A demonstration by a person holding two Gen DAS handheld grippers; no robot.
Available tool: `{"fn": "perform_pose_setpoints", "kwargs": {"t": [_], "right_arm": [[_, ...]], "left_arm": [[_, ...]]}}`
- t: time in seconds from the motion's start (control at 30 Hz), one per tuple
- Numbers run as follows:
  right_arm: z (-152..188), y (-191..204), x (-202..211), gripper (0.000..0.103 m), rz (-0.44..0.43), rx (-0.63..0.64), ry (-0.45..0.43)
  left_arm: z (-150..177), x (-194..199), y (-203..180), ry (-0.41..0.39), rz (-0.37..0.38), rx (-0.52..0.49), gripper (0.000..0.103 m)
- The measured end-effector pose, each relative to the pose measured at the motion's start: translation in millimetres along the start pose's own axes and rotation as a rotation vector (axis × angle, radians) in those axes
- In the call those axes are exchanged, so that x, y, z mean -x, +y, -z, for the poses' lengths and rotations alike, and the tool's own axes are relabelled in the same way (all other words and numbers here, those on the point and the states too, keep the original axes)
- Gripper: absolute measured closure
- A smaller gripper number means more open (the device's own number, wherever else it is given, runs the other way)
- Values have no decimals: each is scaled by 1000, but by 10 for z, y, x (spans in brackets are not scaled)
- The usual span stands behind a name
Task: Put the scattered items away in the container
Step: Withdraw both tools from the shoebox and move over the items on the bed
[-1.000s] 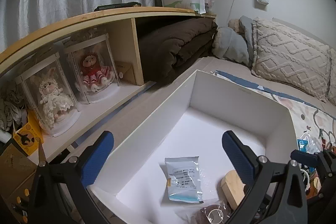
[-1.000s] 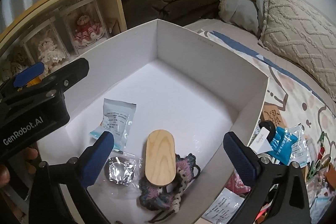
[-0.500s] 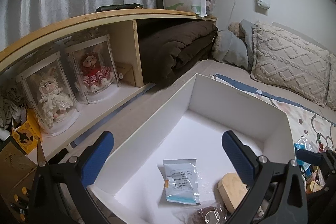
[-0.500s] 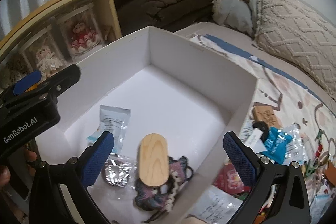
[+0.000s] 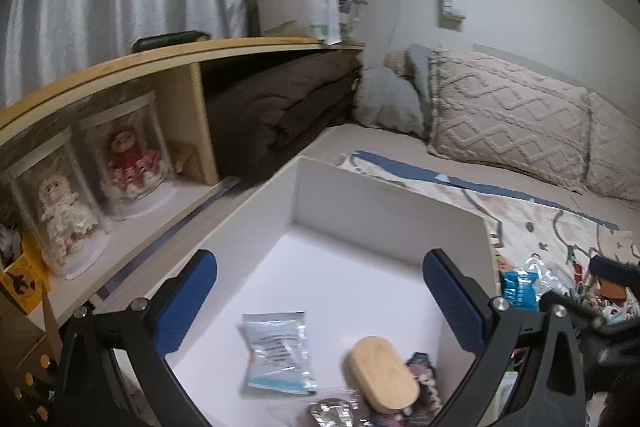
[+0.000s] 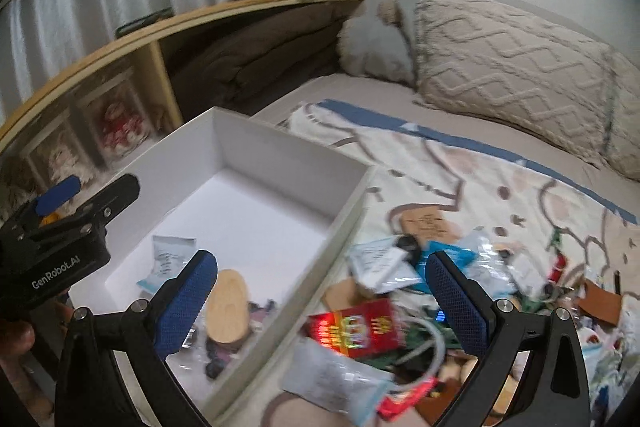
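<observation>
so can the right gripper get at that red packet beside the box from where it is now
Probably yes. The right gripper is open and empty, and the red packet lies on top of the pile outside the white box, between the spread fingers. A pale cord beside it could get caught.

Your white box (image 6: 280,151) looks like smooth matt card. Inside it you have an oval block (image 5: 382,379) of pale wood with visible grain, a glossy film sachet (image 5: 278,355) and a shiny crinkled foil packet (image 5: 332,413). Your left gripper (image 5: 320,301) and right gripper (image 6: 322,301) have matt black plastic frames, bright metal screws and blue pads (image 6: 186,301) with a fine rough knurl. The red packet (image 6: 354,325) on the bed is glossy. The pillow (image 6: 504,67) is nubby textured cloth; the shelf (image 5: 192,53) is smooth pale wood.
</observation>
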State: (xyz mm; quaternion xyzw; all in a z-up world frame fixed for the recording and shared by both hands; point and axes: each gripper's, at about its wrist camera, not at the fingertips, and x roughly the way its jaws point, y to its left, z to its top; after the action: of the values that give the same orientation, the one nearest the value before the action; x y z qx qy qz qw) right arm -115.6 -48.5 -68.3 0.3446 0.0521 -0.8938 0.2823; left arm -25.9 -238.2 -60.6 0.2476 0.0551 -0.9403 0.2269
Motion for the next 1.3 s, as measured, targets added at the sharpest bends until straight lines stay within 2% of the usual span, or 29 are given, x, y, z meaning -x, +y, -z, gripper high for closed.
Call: {"fn": "perform_pose_setpoints", "kwargs": {"t": [0.2, 0.43, 0.6, 0.77, 0.97, 1.13, 1.3], "right_arm": [[33, -480, 298, 0, 59, -81, -43], [130, -912, 637, 0, 137, -139, -105], [211, -1128, 829, 0, 163, -151, -131], [342, -1301, 983, 0, 230, -126, -143], [442, -1482, 1206, 0, 303, -125, -201], [525, -1644, 1406, 0, 343, -156, -263], [637, -1799, 1559, 0, 350, -184, -297]], "left_arm": [[-16, 24, -214, -11, 72, 3, 0], [-42, 99, -406, -33, 107, 1, 0], [-49, 179, -586, -52, 135, -32, 0], [-48, 228, -728, -66, 179, -48, 0], [-15, 268, -915, -75, 233, -61, 0], [6, 308, -1033, -67, 333, -37, 0], [1, 385, -1186, -72, 381, -44, 0]]}}
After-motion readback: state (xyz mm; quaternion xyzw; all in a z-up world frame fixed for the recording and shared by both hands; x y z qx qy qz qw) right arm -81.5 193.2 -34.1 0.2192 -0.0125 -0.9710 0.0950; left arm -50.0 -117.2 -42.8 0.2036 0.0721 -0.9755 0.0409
